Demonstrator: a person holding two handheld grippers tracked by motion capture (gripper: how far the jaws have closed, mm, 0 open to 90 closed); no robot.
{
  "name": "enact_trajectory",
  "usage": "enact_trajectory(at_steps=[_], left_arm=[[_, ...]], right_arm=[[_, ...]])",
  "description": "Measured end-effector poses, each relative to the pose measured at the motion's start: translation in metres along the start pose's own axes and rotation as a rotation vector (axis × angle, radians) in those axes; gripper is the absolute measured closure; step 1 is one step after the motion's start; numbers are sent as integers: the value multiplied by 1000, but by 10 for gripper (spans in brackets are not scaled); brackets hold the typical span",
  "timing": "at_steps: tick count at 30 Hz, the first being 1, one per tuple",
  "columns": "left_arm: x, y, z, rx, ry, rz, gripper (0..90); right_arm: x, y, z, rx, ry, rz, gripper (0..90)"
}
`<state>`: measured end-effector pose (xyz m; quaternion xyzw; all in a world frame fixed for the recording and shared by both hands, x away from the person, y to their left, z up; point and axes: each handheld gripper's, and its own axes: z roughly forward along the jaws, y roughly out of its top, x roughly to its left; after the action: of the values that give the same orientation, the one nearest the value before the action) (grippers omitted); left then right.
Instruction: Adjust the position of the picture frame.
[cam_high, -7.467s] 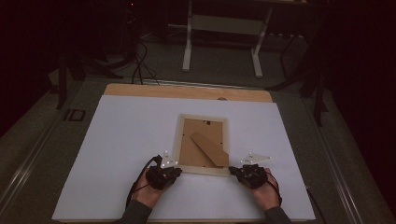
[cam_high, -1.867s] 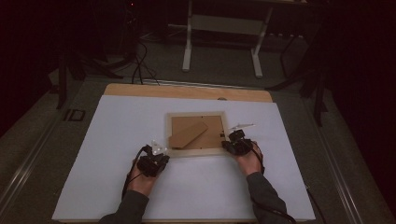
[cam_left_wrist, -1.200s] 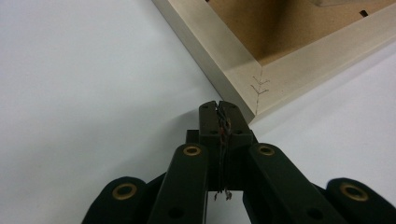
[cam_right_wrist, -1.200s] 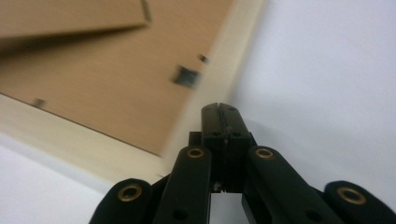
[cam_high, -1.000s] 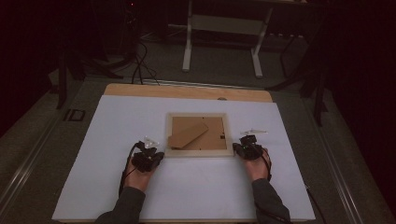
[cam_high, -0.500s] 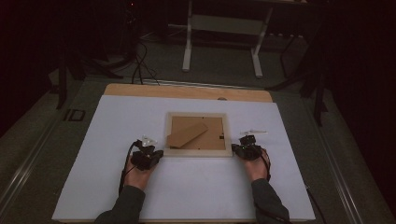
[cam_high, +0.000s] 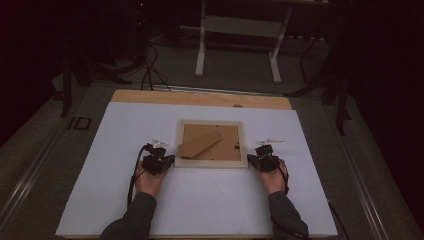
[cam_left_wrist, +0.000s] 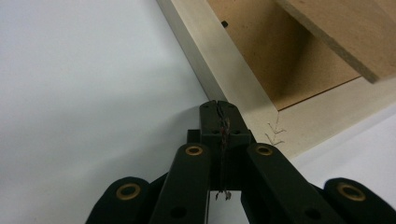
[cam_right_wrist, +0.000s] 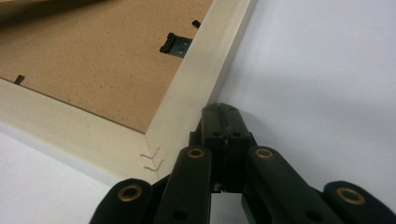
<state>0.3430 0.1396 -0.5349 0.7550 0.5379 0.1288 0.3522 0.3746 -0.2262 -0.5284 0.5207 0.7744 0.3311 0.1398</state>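
A pale wooden picture frame (cam_high: 211, 161) lies face down on the white table top, its brown backing board and fold-out stand (cam_high: 200, 143) facing up. My left gripper (cam_high: 169, 161) is shut with nothing in it, its tips against the frame's near left corner (cam_left_wrist: 261, 119). My right gripper (cam_high: 251, 161) is shut too, its tips touching the frame's near right corner (cam_right_wrist: 187, 112). A small black clip (cam_right_wrist: 176, 43) sits on the backing by the right rail.
The white sheet (cam_high: 100, 190) covers the table, with a wooden strip (cam_high: 200, 98) along the far edge. Beyond it are a dark floor, cables (cam_high: 150, 65) and a white table stand (cam_high: 237, 35).
The frame went from upright to landscape and shifted away from me. Over the last second both grippers slid inward to its near corners, and the frame stayed still.
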Motion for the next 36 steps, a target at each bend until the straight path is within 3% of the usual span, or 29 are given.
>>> enact_trajectory(at_steps=[11, 14, 17, 21, 26, 36], left_arm=[[-5, -7, -7, 18, -22, 11, 900], [-14, -10, -7, 23, -39, 32, 900], [-20, -11, -8, 25, -20, 39, 900], [-17, -14, -11, 30, -32, 25, 900], [-7, -15, -16, 45, -31, 16, 900], [-2, -16, -17, 37, -40, 19, 900]], right_arm=[[2, -6, -5, -1, 2, -34, 900], [-4, -5, -6, -2, -7, -13, 900], [-10, -4, -6, -6, 1, 14, 900], [-7, -5, -6, -6, -7, 1, 900], [3, -10, -8, -3, 17, -34, 900], [7, -18, -13, -10, 38, -28, 900]])
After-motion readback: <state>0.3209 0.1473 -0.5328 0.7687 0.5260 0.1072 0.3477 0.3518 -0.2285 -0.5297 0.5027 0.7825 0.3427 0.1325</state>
